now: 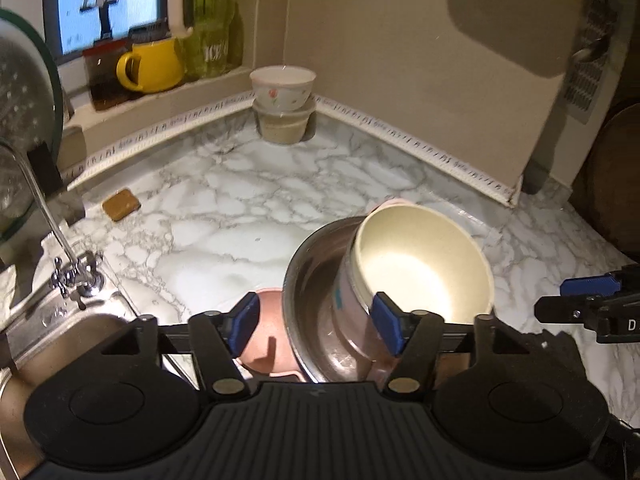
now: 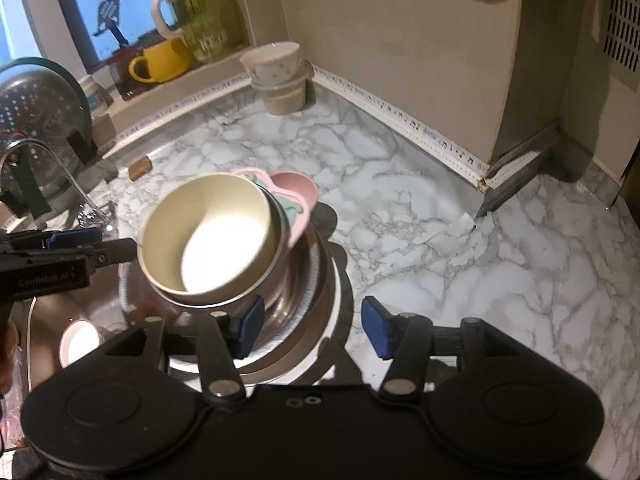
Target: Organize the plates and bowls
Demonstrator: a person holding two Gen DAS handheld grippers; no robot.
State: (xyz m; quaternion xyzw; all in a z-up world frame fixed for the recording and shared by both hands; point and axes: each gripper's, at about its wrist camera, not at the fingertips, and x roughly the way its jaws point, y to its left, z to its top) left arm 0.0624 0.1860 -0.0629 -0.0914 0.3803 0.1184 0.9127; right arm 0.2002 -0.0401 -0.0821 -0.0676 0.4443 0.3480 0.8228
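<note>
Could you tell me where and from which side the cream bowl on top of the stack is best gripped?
Grip the cream bowl by its rim, one finger inside and one outside. It sits tilted in the steel bowl, mouth facing the cameras, so the near upper rim looks freest; come from above on the right gripper side, probably.

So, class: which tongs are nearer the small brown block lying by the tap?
Left. The left tongs sit nearer the brown block; the right tongs are beyond the bowl stack from it.
</note>
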